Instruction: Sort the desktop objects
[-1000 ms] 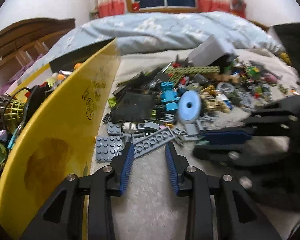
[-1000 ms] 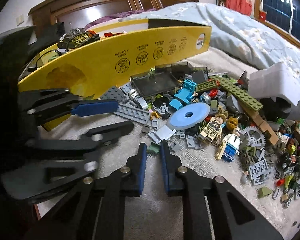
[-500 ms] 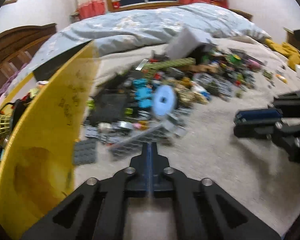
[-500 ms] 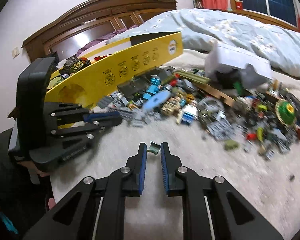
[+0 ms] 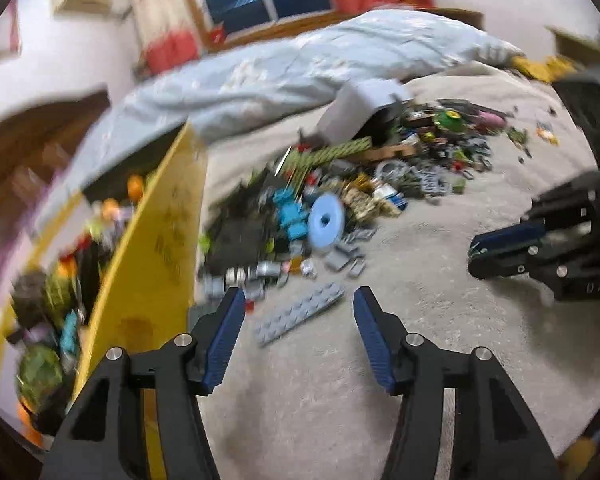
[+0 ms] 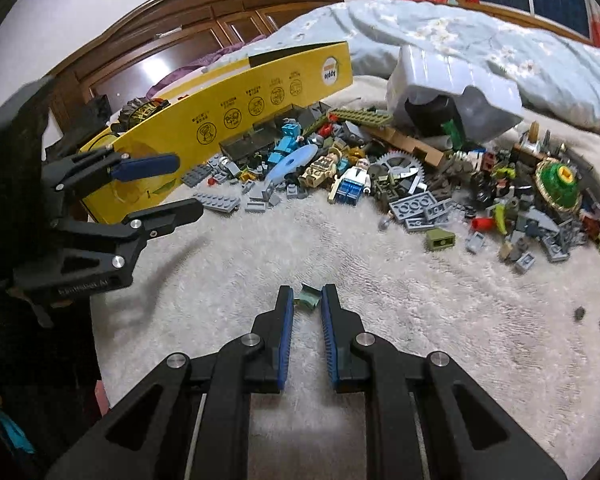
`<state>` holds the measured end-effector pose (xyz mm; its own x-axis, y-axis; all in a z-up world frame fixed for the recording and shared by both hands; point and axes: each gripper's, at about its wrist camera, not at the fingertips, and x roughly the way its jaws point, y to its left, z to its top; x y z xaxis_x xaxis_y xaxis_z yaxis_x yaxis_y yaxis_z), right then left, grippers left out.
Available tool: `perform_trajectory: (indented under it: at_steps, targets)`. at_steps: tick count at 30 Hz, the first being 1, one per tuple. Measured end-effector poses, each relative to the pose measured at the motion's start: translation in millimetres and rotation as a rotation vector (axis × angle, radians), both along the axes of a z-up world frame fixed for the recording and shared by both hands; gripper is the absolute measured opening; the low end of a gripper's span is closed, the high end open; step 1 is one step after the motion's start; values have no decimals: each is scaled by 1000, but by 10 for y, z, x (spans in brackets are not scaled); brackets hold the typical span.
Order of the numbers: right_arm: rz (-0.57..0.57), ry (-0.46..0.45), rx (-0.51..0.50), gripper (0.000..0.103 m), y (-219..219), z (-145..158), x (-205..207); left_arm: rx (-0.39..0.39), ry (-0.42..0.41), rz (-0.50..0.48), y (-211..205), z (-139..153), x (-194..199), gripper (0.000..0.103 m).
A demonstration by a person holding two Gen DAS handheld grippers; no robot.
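Note:
A heap of toy bricks lies on a cream blanket, beside a yellow box holding toys. My right gripper is shut on a small green-grey piece, held above the blanket near the heap. My left gripper is open and empty, its jaws wide apart, just behind a long grey studded plate. In the right wrist view the left gripper shows open at the left, by the box. In the left wrist view the right gripper shows at the right.
A light blue disc, two minifigures, a grey gear and a green round part lie in the heap. A grey plastic shell stands behind it. A pale blue duvet and wooden headboard lie beyond.
My left gripper closed, then opened wide and drew back from the heap. My right gripper lifted the small green-grey piece out of the heap and pulled back with it.

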<state>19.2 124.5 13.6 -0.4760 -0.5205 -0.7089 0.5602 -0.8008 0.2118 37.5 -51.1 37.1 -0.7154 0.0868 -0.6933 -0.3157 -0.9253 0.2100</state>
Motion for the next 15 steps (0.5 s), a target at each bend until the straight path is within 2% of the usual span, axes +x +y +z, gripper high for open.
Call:
perform_trajectory:
  at_steps: [1, 2, 5, 6, 9, 10, 11, 12, 15]
  targets:
    - [-1, -9, -12, 14, 5, -6, -13, -2, -11, -9, -16, -18, 4, 58]
    - [-2, -19, -25, 14, 12, -13, -25, -38, -4, -39, 20, -34, 20, 58]
    - [-10, -57, -66, 14, 27, -39, -76, -258, 144, -197, 238, -108, 187, 58]
    - [-17, -72, -90, 14, 51, -47, -97, -276, 147, -208, 254, -119, 191, 58]
    - [-26, -111, -148, 14, 108, -75, -141, -272, 9, -287, 258, -160, 55, 58]
    - [-26, -118, -158, 14, 116, -75, -147, -298, -22, -293, 238, -179, -24, 58]
    - [-27, -123, -166, 14, 125, -77, -151, -314, -39, -267, 216, -191, -91, 58]
    - [-28, -123, -167, 14, 121, -72, -152, -295, -89, -203, 157, -193, -232, 58]
    - [-29, -116, -157, 14, 94, -65, -139, -181, -192, -145, 100, -167, -381, 44]
